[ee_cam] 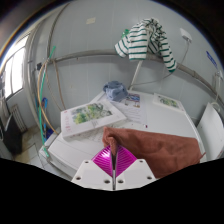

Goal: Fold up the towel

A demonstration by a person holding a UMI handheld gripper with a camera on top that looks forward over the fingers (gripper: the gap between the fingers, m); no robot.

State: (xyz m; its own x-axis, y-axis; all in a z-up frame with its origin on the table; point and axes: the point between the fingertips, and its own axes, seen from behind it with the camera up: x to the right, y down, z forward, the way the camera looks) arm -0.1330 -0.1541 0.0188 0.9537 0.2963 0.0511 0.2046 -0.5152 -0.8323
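Observation:
A brown towel [160,150] lies on the white table [150,118], just ahead and to the right of the fingers. My gripper [113,150] is shut on the towel's near edge. A fold of brown cloth is pinched between the tips of the magenta pads [102,162] and rises a little above them. The rest of the towel spreads away to the right along the table's front edge; its near part is hidden behind the right finger.
An open magazine [93,116] lies on the table beyond the fingers to the left. A blue object [116,90] and more printed paper [166,101] sit farther back. A green-and-white striped garment [147,40] hangs on the wall. A window [14,72] is at the left.

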